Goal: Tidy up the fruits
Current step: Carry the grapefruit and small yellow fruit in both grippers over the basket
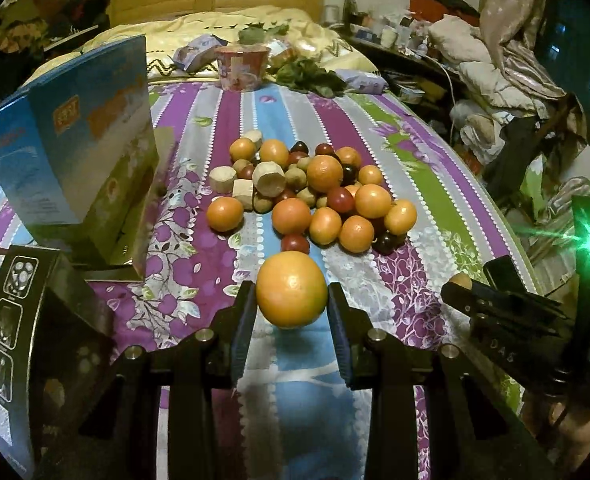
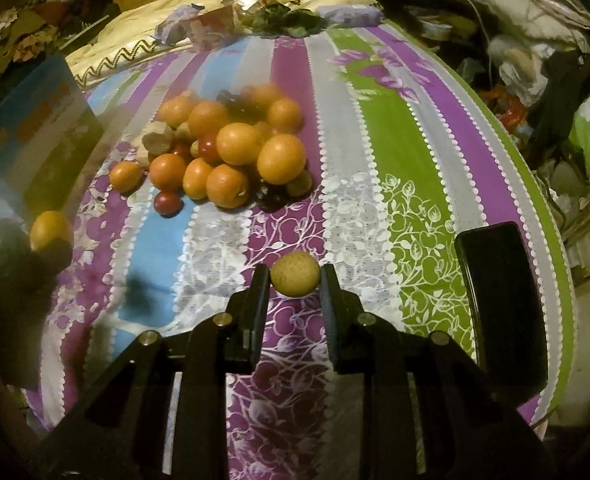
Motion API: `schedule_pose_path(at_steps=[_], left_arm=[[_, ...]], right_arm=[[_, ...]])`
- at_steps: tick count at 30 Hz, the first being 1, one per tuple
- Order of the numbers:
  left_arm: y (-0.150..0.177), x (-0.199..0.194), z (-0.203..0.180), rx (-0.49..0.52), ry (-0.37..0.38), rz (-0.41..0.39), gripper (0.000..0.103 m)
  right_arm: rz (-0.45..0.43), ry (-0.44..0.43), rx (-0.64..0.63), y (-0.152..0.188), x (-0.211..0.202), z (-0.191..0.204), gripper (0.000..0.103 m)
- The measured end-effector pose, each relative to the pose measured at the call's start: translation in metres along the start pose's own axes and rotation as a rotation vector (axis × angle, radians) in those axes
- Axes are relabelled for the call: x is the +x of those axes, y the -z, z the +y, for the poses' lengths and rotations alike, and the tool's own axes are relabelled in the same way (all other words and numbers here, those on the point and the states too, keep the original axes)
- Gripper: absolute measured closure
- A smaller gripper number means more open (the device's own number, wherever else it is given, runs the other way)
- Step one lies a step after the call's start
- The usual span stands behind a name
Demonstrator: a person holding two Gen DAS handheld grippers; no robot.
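A pile of fruit lies on the striped bedspread: oranges, small dark red fruits, small tan fruits and pale cut chunks. It also shows in the right wrist view. My left gripper is shut on an orange, held just above the cloth in front of the pile. My right gripper is shut on a small tan fruit, above the cloth to the right of the pile. The right gripper shows at the right of the left wrist view. The held orange shows in the right wrist view.
A blue box stands left of the pile, with a black box in front of it. A black tray lies near the bed's right edge. A red cup, packets and leaves lie farther back. Clutter fills the right side.
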State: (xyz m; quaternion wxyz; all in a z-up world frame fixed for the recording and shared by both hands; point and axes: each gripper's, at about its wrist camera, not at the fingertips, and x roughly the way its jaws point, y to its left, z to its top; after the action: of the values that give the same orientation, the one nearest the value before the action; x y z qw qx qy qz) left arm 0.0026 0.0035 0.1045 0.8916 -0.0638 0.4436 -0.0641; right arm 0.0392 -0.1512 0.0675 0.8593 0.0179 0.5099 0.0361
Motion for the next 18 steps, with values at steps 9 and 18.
schedule_pose_path(at_steps=[9,18], left_arm=[[-0.001,-0.013,0.005,-0.007,-0.005,-0.010,0.066],[-0.007,-0.035,0.013,-0.016,-0.008,-0.036,0.066]], right_arm=[[-0.013,0.014,-0.007,-0.003,-0.013,0.009,0.077],[-0.042,0.020,-0.034,-0.009,-0.029,0.024,0.077]])
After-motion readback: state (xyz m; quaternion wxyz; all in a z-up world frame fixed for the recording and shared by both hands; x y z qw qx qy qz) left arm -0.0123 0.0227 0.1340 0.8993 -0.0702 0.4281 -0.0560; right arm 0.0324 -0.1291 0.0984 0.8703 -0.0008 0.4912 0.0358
